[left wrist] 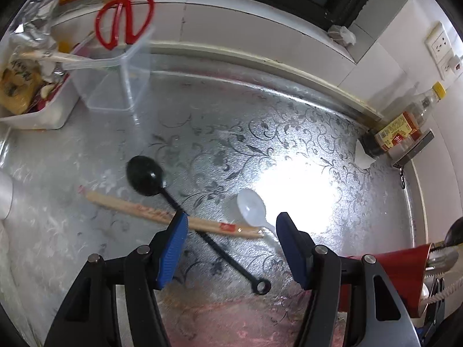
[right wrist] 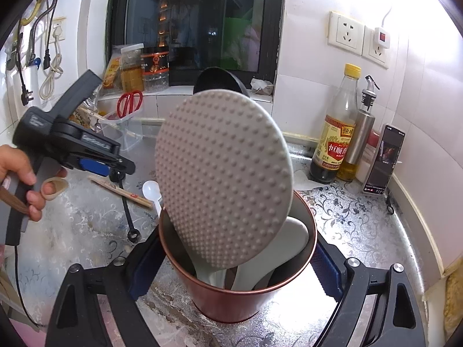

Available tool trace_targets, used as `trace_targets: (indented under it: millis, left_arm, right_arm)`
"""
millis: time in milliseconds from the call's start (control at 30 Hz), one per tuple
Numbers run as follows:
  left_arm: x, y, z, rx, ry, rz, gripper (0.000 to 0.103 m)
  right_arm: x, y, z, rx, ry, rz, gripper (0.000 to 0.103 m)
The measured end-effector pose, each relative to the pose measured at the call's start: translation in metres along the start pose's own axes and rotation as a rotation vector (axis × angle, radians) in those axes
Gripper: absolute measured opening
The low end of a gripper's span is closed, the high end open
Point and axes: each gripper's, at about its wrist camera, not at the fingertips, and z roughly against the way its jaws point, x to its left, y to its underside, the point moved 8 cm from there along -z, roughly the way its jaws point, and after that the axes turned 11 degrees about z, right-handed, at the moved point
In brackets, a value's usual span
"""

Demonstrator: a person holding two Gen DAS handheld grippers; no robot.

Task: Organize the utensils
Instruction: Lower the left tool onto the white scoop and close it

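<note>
Looking down along my left gripper, I see its blue fingers spread apart and empty, poised above the loose utensils on the patterned tabletop. A black spoon lies with its long handle running back between my fingers, crossed by wrapped chopsticks. A small white spoon lies just beside the chopsticks' near end, at the edge of a bright glare. A clear container holding red scissors stands well back.

From my right wrist, the right gripper has its fingers on either side of the copper-red cup, closed against its wall to steady it on the tabletop. Inside stand a grey dotted rice paddle, a white spoon, and something black behind. My left hand is visible carrying its gripper over the loose pieces.

I judge the step in hand to be picking the next utensil for the cup. Next comes lowering the left fingers over one piece, probably the chopsticks, which lie on top, without dragging the black spoon beneath.
</note>
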Motion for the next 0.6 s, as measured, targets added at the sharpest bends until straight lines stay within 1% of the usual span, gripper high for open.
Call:
trace_targets:
  millis: [267,300,333,367,500,600]
  left_arm:
    - [-0.015,-0.002,-0.023,0.050,0.013,-0.031,0.063]
    - [-0.016,-0.003,-0.026,0.056,0.018,-0.029,0.059]
    - [-0.018,-0.004,-0.029,0.062,0.023,-0.028,0.053]
    - [-0.019,-0.006,-0.033,0.070,0.024,-0.026,0.051]
    - [-0.019,-0.006,-0.045,0.103,0.027,-0.014,0.045]
    - [-0.020,-0.004,-0.049,0.119,0.029,-0.011,0.045]
  right_arm:
    - [0.000,-0.003,0.005,-0.026,-0.001,-0.005,0.093]
    - [0.000,-0.003,0.006,-0.026,-0.002,-0.005,0.093]
    - [0.000,-0.003,0.006,-0.026,-0.001,-0.005,0.093]
    - [0.000,-0.003,0.006,-0.025,-0.001,-0.004,0.093]
    - [0.000,-0.002,0.006,-0.025,0.000,-0.003,0.093]
    - [0.000,-0.002,0.007,-0.027,-0.003,-0.003,0.092]
